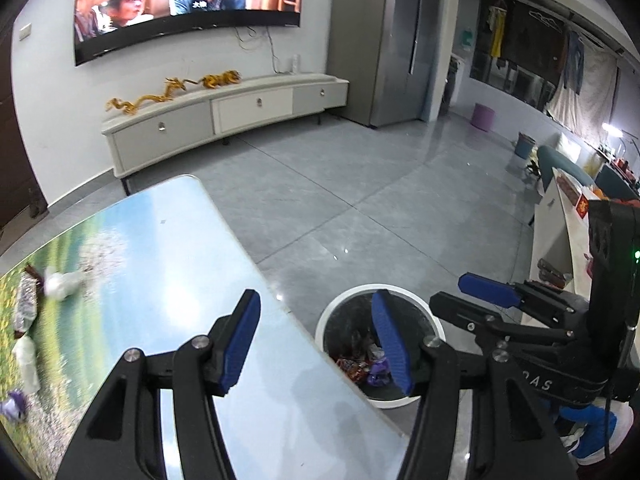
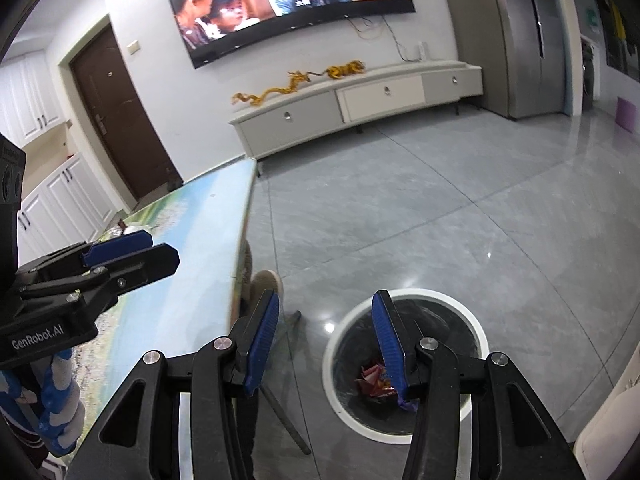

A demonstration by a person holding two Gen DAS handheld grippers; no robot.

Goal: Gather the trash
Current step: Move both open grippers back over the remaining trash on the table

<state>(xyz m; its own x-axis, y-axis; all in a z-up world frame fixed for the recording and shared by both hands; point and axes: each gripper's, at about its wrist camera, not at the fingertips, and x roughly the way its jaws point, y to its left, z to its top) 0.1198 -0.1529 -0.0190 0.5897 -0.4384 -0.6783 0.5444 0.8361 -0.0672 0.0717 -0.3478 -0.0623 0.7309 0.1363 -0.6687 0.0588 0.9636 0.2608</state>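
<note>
Both views are fisheye, each looking forward and steeply down along its own jaws. The left wrist view sits above the surface [image 1: 168,264] edge, close over it, with the bin [image 1: 340,312] at lower centre. The right wrist view hangs beside the surface, nearer the bin. Both share the bin, floor [image 2: 460,220], television [image 2: 288,0] and low cabinet [image 1: 224,120]

Left gripper [image 1: 316,344], right gripper [image 2: 326,344]: agape, empty.
</note>
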